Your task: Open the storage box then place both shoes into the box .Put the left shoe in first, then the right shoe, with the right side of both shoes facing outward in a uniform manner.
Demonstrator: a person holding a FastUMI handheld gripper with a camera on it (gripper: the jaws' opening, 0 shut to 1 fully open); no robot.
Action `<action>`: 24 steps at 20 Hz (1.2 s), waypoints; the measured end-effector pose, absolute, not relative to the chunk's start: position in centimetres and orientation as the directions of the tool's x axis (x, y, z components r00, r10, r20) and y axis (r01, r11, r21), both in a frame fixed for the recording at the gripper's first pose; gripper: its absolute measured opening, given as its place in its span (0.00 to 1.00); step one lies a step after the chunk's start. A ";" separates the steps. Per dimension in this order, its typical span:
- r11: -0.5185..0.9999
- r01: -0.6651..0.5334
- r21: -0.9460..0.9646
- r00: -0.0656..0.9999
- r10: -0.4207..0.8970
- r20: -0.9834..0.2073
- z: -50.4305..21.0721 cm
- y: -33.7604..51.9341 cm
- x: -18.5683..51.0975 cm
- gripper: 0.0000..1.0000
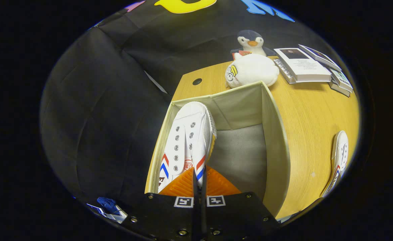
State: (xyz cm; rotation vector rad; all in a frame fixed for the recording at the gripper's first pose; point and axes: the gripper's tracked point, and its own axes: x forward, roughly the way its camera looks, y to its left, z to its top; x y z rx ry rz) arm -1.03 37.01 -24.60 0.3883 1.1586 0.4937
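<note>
Inside open fabric box (276,140), jaws pinched together on white canvas lace-up shoe (186,140).

White shoe (188,140) with red and blue chevron stripes. Cream storage box (276,144), grey inside. Light wood-grain table (313,117).

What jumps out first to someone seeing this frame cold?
The white shoe with red and blue stripes, pinched at its heel end by the gripper and hanging inside the open storage box by its left wall. Next, the second shoe lying on the wooden table to the box's right, and the penguin plush beyond the box.
</note>
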 end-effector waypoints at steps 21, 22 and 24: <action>0.813 -0.339 0.474 0.528 0.581 -0.619 -16.9 26.9 1.5 0.98; 0.821 -0.338 0.461 0.537 0.570 -0.622 -17.0 25.9 1.6 0.98; 0.840 -0.328 0.432 0.555 0.541 -0.632 -17.3 23.5 1.8 0.98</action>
